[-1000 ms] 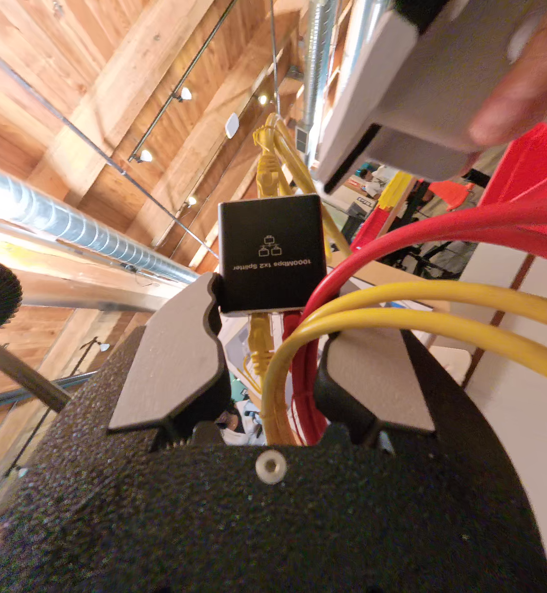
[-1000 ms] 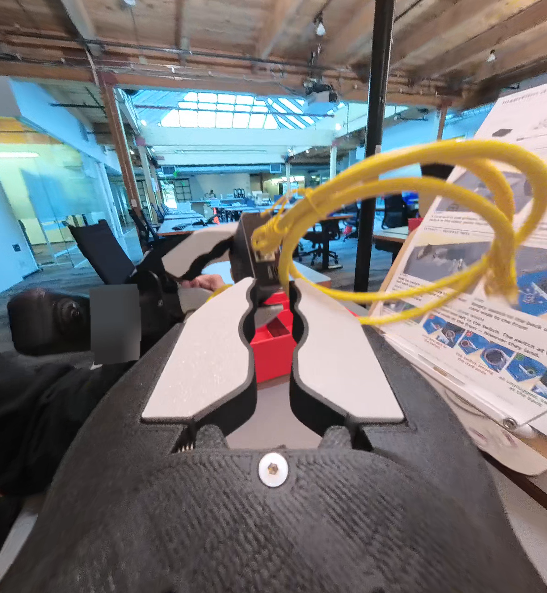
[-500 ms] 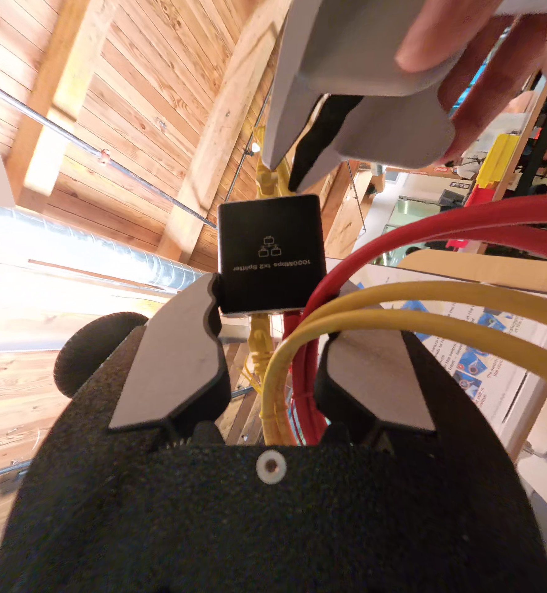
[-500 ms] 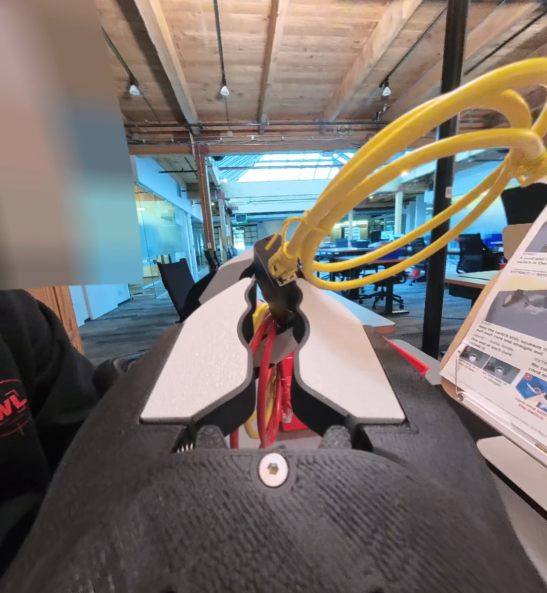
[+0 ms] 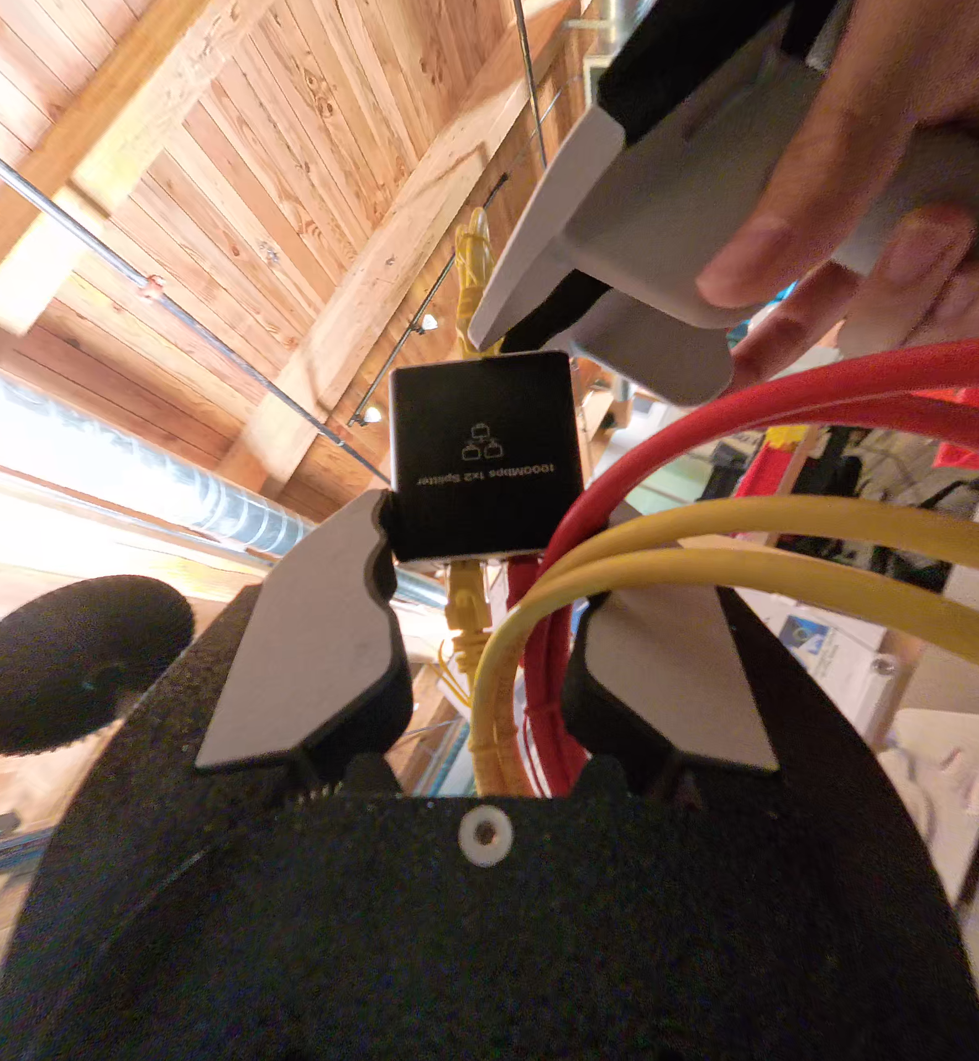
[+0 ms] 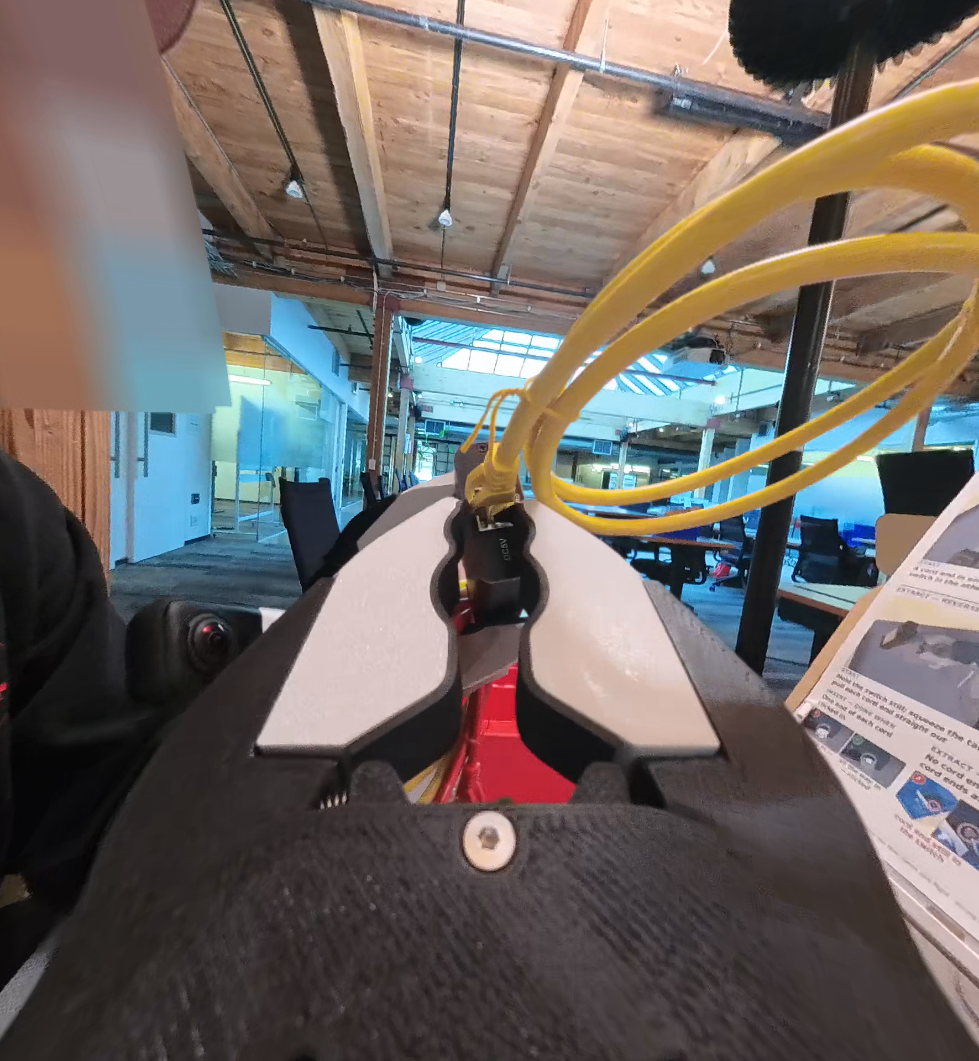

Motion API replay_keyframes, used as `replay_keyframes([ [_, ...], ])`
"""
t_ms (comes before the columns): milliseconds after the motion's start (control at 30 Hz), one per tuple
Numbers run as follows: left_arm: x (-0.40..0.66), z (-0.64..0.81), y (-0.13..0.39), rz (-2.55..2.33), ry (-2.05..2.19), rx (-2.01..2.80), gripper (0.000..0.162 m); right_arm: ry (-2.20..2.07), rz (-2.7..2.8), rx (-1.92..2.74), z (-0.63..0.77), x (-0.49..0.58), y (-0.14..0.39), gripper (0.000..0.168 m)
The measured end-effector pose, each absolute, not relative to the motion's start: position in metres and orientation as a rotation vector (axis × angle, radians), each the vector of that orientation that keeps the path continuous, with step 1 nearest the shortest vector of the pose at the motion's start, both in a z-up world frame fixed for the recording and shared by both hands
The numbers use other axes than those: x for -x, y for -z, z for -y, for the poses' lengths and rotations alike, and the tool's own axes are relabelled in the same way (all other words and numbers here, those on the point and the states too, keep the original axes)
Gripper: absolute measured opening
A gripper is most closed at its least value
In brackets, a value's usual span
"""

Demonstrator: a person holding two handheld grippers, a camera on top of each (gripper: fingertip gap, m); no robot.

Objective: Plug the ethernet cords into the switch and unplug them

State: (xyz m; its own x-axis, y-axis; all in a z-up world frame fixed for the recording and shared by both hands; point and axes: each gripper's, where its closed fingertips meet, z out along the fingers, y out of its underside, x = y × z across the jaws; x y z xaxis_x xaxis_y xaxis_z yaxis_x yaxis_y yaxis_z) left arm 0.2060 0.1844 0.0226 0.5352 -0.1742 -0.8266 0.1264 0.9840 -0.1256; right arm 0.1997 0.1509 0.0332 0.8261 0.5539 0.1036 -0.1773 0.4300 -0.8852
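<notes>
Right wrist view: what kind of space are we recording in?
Probably an open-plan office or lab in a converted loft or warehouse. Exposed wooden ceiling with beams and track lights, rows of desks and office chairs, glass-walled rooms on the left, and a skylight farther back.

The switch's [image 6: 495,560] ports are being hidden by gripper pads; the yellow cords [image 5: 820,551] are being cut off at the right edge
</notes>
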Motion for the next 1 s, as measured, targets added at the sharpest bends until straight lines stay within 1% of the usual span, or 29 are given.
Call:
replay_keyframes([
  [167, -0.209, -0.182, -0.021, -1.029, 0.299, 0.091, 0.063, -0.432, 0.391, 0.985, -0.152, -0.199, -0.037, 0.017],
  [233, -0.212, -0.184, -0.018, -1.044, 0.276, 0.094, 0.063, -0.441, 0.353, 0.994, -0.155, -0.201, -0.037, 0.021],
  [300, -0.219, -0.184, -0.008, -1.092, 0.215, 0.068, 0.063, -0.493, 0.314, 0.994, -0.158, -0.202, -0.039, 0.031],
  [367, -0.218, -0.183, -0.011, -1.056, 0.161, 0.051, 0.064, -0.534, 0.281, 0.975, -0.157, -0.205, -0.041, 0.015],
  [467, -0.221, -0.18, -0.012, -1.07, 0.165, 0.076, 0.063, -0.53, 0.318, 0.96, -0.153, -0.207, -0.042, 0.016],
  [633, -0.218, -0.186, -0.017, -1.059, 0.246, 0.127, 0.063, -0.477, 0.418, 1.019, -0.148, -0.206, -0.033, 0.022],
  [667, -0.218, -0.185, -0.017, -1.063, 0.252, 0.123, 0.063, -0.465, 0.421, 1.019, -0.149, -0.206, -0.033, 0.021],
  [733, -0.217, -0.184, -0.017, -1.058, 0.238, 0.1, 0.063, -0.447, 0.427, 1.022, -0.148, -0.207, -0.032, 0.015],
  [1000, -0.216, -0.187, -0.018, -1.041, 0.164, 0.087, 0.063, -0.467, 0.419, 1.034, -0.15, -0.206, -0.031, 0.015],
])
